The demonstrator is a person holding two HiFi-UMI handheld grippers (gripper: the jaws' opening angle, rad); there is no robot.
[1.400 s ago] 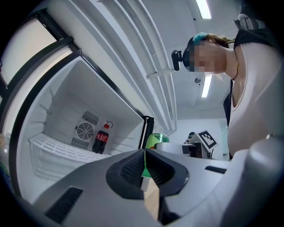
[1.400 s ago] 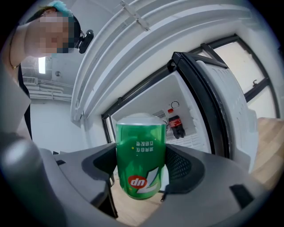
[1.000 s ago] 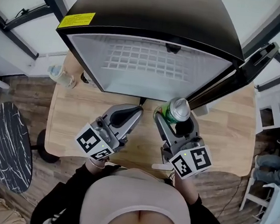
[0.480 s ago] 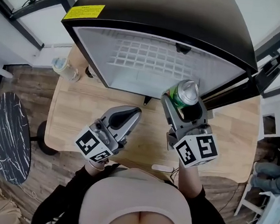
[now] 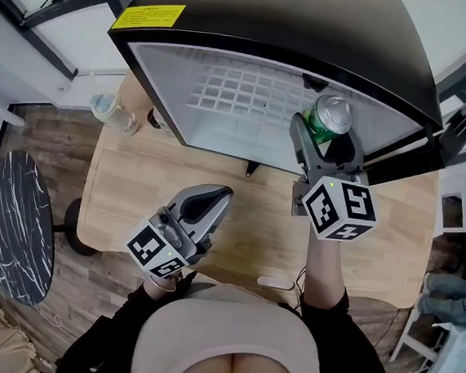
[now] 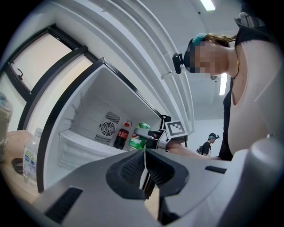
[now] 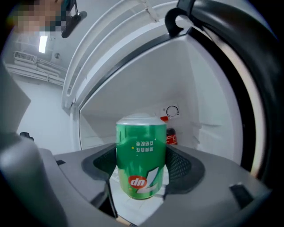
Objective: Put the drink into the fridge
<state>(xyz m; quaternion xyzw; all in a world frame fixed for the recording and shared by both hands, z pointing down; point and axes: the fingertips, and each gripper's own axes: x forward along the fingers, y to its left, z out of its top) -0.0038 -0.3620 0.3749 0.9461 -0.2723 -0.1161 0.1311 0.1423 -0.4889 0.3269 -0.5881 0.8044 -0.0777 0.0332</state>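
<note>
while the green soda can [image 7: 141, 159] is clamped upright between the jaws of the right gripper [image 5: 327, 148], it hangs at the open front of the black mini fridge [image 5: 298, 24] with its white interior. a dark cola bottle with a red cap [image 6: 121, 135] stands deep inside. the left gripper [image 6: 144, 166], jaws pressed together on nothing, hovers over the pale wooden table [image 5: 135, 180], well apart from the can. a clear plastic water bottle [image 5: 109, 111] stands just beside the fridge.

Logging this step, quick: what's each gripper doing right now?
Left gripper: closed, holding nothing.
Right gripper: closed on the green can.
</note>
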